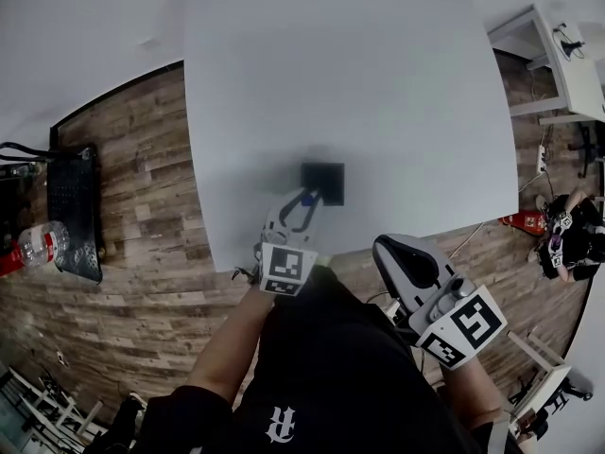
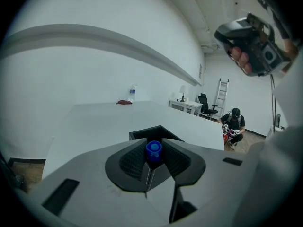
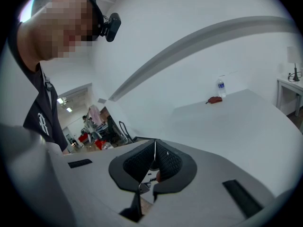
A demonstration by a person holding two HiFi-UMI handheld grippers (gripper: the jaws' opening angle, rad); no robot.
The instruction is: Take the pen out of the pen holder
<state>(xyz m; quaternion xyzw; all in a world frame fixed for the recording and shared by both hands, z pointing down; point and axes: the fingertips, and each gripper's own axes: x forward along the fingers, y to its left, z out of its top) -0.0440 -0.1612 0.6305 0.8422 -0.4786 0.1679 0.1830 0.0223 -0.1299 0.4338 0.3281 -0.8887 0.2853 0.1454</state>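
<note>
Seemingly pinches pen (image 2: pixel 153 149) in holder (image 1: pixel 322 183) with narrowed left fingers (image 2: pixel 177 161), near 6 o'clock edge of tabletop (image 1: pixel 331 64); holds right fingers (image 3: pixel 168 161) closed, empty, at 4 o'clock.

A broad white table (image 1: pixel 331 83) stood on a wood-plank floor (image 1: pixel 142 149). At its far end sat a clear water bottle (image 2: pixel 133 92), a small red item (image 2: pixel 124 102) just beside it. On the floor to the left lay a black mesh basket (image 1: pixel 74 211) — a red-labelled plastic bottle (image 1: pixel 38 244) next to it. To the right a person (image 1: pixel 567 235) crouched; beyond stood a white side desk (image 1: pixel 567 64), an office chair (image 2: pixel 206 104) and a ladder (image 2: pixel 222 96).
</note>
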